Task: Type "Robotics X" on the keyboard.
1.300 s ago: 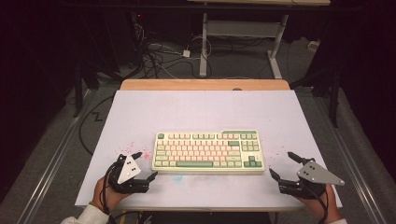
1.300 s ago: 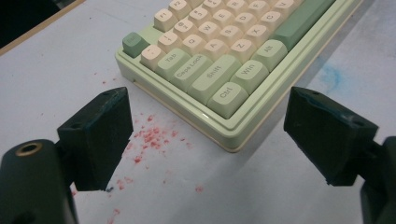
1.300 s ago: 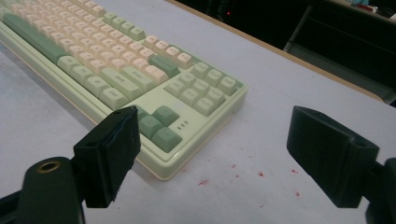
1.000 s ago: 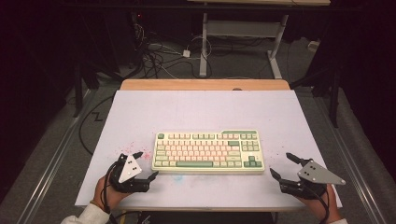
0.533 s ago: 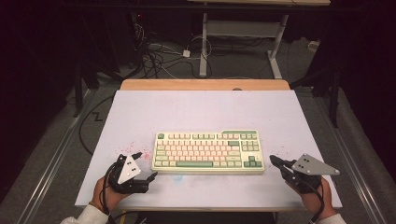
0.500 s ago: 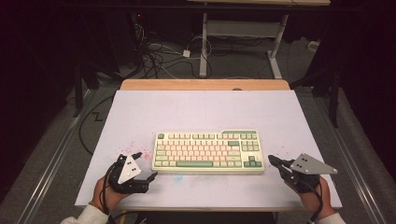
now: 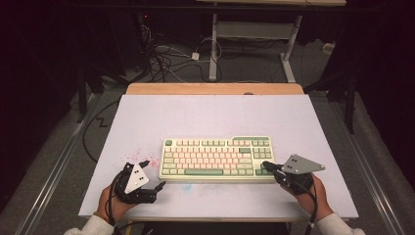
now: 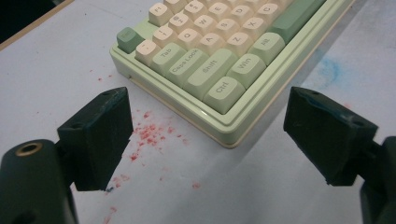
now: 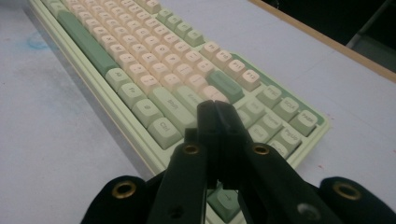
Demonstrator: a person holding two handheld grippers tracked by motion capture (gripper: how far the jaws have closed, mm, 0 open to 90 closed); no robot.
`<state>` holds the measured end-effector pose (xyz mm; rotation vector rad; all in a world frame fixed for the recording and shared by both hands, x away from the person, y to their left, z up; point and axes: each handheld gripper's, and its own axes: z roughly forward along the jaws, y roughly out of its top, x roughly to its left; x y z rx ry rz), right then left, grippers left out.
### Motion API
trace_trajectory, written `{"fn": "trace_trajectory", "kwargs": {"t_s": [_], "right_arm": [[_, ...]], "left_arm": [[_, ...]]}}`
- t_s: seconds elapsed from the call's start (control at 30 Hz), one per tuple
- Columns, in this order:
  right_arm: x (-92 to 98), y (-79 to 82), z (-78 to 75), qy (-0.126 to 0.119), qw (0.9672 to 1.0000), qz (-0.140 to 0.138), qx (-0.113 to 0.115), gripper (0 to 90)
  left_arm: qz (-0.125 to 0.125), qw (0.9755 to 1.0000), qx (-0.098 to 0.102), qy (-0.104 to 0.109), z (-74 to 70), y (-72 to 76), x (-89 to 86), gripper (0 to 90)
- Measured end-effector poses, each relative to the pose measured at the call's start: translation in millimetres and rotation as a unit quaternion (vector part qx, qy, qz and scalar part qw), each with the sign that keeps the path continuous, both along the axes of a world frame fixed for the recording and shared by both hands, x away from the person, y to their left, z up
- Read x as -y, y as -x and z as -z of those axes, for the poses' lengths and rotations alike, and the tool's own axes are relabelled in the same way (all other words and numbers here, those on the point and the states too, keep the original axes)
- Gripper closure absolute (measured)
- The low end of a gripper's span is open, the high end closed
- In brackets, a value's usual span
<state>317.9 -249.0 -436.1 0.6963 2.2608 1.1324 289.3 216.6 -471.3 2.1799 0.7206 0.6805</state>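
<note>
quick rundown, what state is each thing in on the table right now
keyboard: flat on the table, keys up, no cable seen
left gripper: jaws open, nothing between them, off the keyboard's near left corner
right gripper: jaws shut and empty, having just closed; tips over the keyboard's right-end keys, contact unclear
table: white top, red specks near the left gripper, faint blue smudge in front of the keyboard

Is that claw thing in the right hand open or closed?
Closed. The right gripper has its two black jaws pressed together, nothing between them, over the keyboard.
</note>
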Motion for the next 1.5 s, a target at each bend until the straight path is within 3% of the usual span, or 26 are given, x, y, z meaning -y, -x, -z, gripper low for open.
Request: {"fn": "trace_trajectory", "kwargs": {"t_s": [0.4,0.73,1.5], "right_arm": [[-13.3,-7.8,1.8,0.011,0.9999,-0.008,-0.006,90.0],[-20.6,-11.7,1.4,0.016,0.9998,-0.012,-0.009,90.0],[-46.0,-27.0,12.1,0.052,0.9975,-0.018,-0.046,90.0]], "left_arm": [[0.003,1.0,-0.001,0.0,-0.9,-1.6,1.8,15.3],[0.008,1.0,0.002,0.002,-6.4,-11.6,8.1,15.2],[0.029,0.9989,-0.03,0.019,-22.8,-38.8,30.7,16.2]]}}
